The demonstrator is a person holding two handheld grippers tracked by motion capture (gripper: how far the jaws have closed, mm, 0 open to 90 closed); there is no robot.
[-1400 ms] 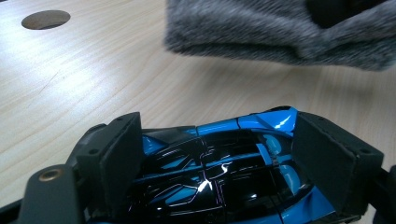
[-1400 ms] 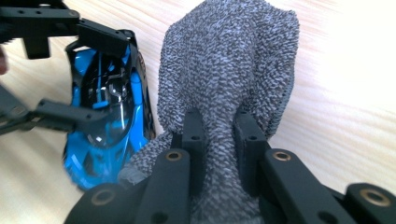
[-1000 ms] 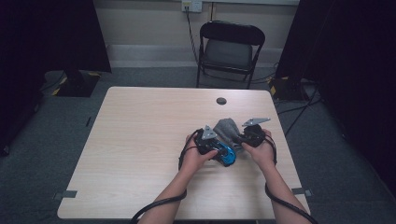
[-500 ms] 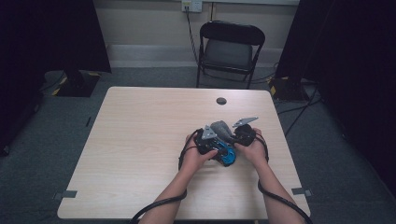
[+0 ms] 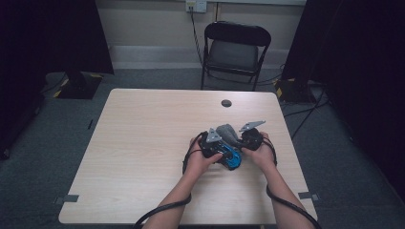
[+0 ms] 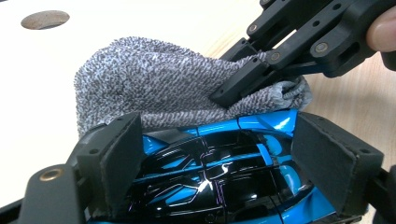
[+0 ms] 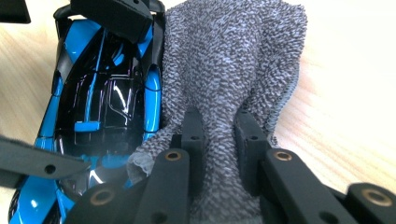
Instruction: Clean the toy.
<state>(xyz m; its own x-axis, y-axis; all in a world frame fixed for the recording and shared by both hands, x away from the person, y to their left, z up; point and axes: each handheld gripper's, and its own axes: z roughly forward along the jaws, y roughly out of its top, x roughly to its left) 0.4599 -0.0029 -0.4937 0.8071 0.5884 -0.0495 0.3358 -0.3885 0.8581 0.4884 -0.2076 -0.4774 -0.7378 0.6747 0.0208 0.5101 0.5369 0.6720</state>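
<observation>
Right claw [image 7: 219, 140] clenches the grey cloth [image 7: 233, 60] beside the toy car [image 6: 219, 172], which the left claw [image 6: 233, 163] grasps across its width.

Around the toy car [image 5: 232, 157] my tabletop [image 5: 143, 143] lies bare to its left and far side, save a small dark disc [image 5: 226, 103] beyond; the grey cloth [image 5: 228, 132] crowds its far edge.
</observation>
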